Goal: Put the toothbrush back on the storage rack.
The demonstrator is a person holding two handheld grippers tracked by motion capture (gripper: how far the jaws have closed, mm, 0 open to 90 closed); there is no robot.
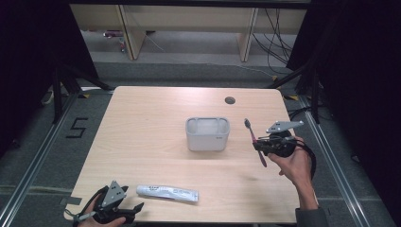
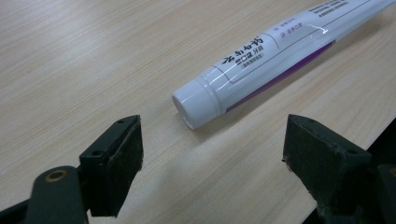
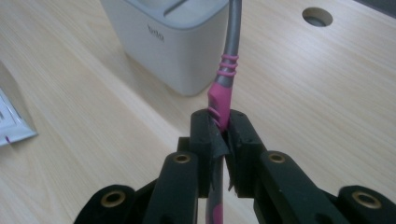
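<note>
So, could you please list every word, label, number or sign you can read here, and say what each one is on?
"5": black tape mark on the floor left of the table.
Small raised logo on the white holder: too blurred to read surely.
Black characters on the toothpaste tube: East Asian script, too blurred to quote.
Small print further along the tube: too small to read.

— Where's the left hand?
— Low at the near edge, left tongs [image 1: 135, 208] lying flat, jaws wide apart with nothing between them.
— And the right hand [image 1: 295, 163]?
— Raised at the far right, forearm coming up from the bottom. Right tongs [image 1: 259, 143] point left, jaws clamped tight on a toothbrush [image 3: 223, 93] handle.
</note>
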